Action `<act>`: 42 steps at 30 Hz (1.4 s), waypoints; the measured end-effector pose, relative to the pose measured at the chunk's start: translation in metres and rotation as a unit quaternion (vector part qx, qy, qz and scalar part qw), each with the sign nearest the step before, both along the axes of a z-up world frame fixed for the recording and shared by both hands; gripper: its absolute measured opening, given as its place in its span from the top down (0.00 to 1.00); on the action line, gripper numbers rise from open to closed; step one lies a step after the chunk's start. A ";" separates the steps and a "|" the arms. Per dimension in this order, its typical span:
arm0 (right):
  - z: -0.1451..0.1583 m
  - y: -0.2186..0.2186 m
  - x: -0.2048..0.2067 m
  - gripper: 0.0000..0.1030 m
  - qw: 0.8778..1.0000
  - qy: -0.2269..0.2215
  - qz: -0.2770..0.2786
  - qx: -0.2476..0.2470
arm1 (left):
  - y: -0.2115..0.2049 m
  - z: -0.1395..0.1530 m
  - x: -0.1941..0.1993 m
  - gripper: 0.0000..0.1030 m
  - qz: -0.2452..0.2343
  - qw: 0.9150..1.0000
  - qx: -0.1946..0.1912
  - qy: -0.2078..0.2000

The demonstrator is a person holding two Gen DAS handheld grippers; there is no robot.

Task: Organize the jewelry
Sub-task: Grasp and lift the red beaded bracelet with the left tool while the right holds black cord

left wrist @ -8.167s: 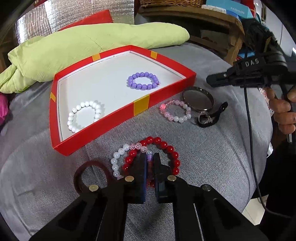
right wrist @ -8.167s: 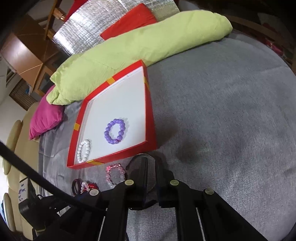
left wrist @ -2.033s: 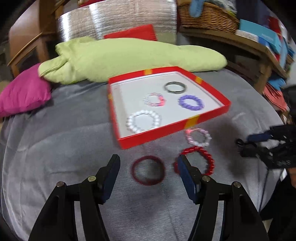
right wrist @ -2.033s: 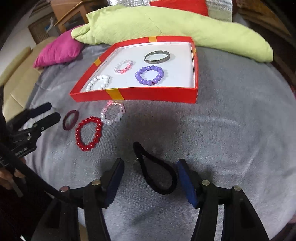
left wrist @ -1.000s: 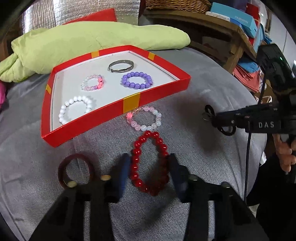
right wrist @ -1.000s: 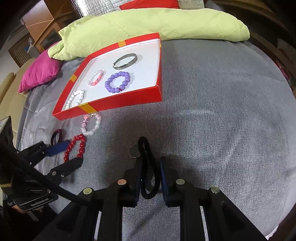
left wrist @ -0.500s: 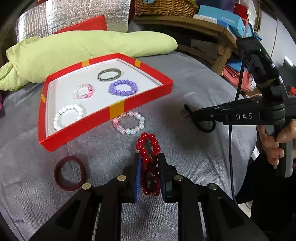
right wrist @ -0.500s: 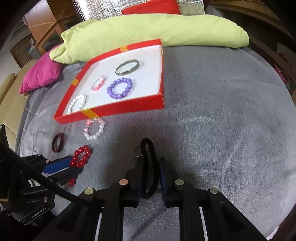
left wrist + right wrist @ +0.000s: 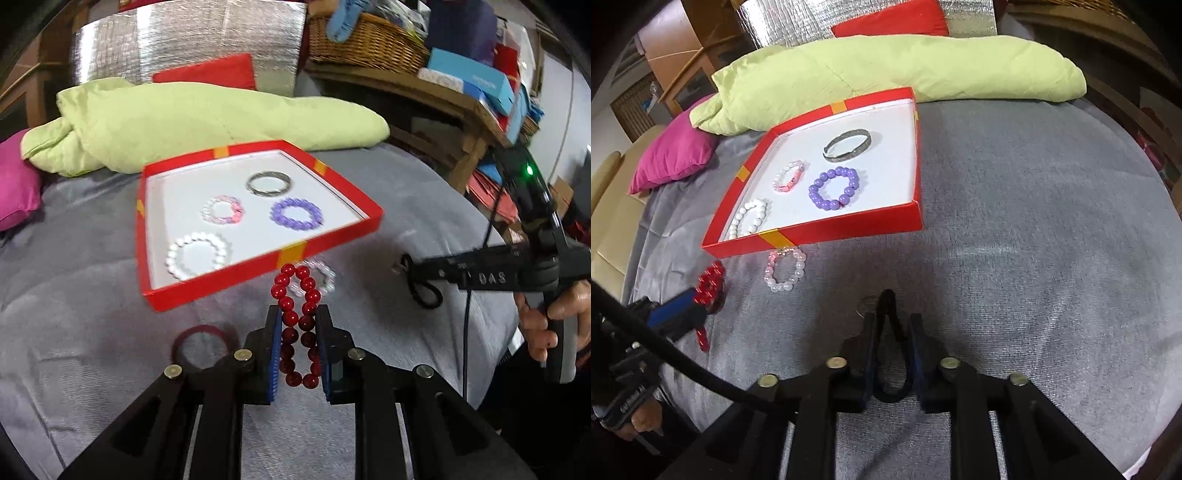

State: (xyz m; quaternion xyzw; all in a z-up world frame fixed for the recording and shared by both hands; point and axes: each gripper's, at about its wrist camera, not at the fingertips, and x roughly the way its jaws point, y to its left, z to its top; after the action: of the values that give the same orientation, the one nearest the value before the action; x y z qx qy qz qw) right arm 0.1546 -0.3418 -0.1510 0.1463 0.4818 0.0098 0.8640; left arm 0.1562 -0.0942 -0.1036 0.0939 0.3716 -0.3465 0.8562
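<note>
Left wrist: red bracelet (image 9: pixel 300 325) pinched (lifted), tray (image 9: pixel 334 242) edge ahead

My left gripper (image 9: pixel 298 325) has clamped the red bead bracelet (image 9: pixel 298 314) and lifted it off the grey cover, so it now hangs squeezed into a narrow loop. My right gripper (image 9: pixel 893 325) is opening again around the black cord loop (image 9: pixel 892 347) between its pads.

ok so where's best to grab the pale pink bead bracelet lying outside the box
Pinch across both sides of the pale pink bracelet from straight above, at the half away from the red box. It lies flat as an open ring, almost against the box wall.
</note>
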 end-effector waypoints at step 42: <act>0.013 0.043 -0.004 0.86 0.994 -0.070 0.048 -0.061 | 0.008 0.009 0.006 0.81 0.079 0.994 0.055 -0.056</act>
State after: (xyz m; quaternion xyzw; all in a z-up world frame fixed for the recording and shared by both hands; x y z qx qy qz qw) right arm 0.1506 -0.2984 -0.1383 0.0688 0.4258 0.0319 0.9016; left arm 0.1620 -0.0865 -0.0945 0.1301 0.3473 -0.2507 0.8942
